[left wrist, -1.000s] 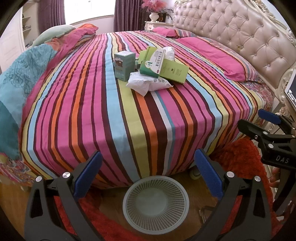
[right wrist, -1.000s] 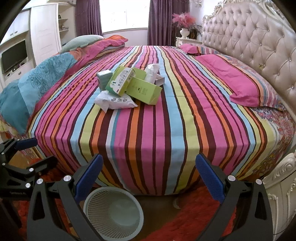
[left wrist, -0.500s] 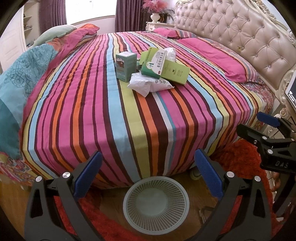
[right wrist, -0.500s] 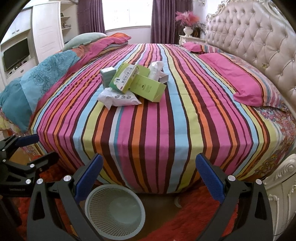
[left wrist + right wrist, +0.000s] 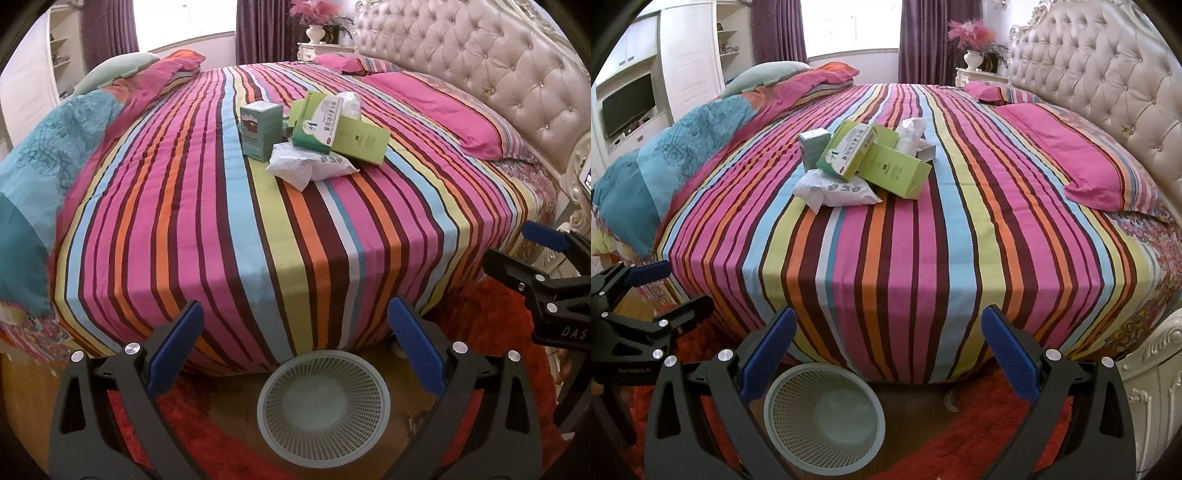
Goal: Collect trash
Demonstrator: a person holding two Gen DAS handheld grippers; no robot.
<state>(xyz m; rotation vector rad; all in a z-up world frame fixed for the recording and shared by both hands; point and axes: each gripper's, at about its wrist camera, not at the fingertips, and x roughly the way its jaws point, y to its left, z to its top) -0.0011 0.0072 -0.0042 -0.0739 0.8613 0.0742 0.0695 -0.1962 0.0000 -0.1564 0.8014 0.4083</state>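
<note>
My left hand-held gripper (image 5: 295, 347) is spread wide, nothing between its blue pads. My right hand-held gripper (image 5: 888, 349) is likewise spread wide and empty. Both hang off the foot of the bed (image 5: 258, 221).

The mesh wastebasket (image 5: 323, 408) stands upright on the floor at the foot of the bed, mouth up, on bare boards beside the red rug (image 5: 960, 443).

The trash sits in one touching pile mid-bed, well back from the foot edge. Nearest the foot lies a crumpled white wrapper (image 5: 836, 189), flat. On it leans a green-and-white carton (image 5: 847, 153), tilted, long axis running away from the foot. Beside it the lime-green box (image 5: 895, 171) lies flat, long axis slanting across the stripes. The teal box (image 5: 260, 131) stands upright. White tissue (image 5: 910, 134) is behind the cartons.

Farthest back are the pink pillow (image 5: 1082, 162) and the tufted headboard (image 5: 1108, 81).
</note>
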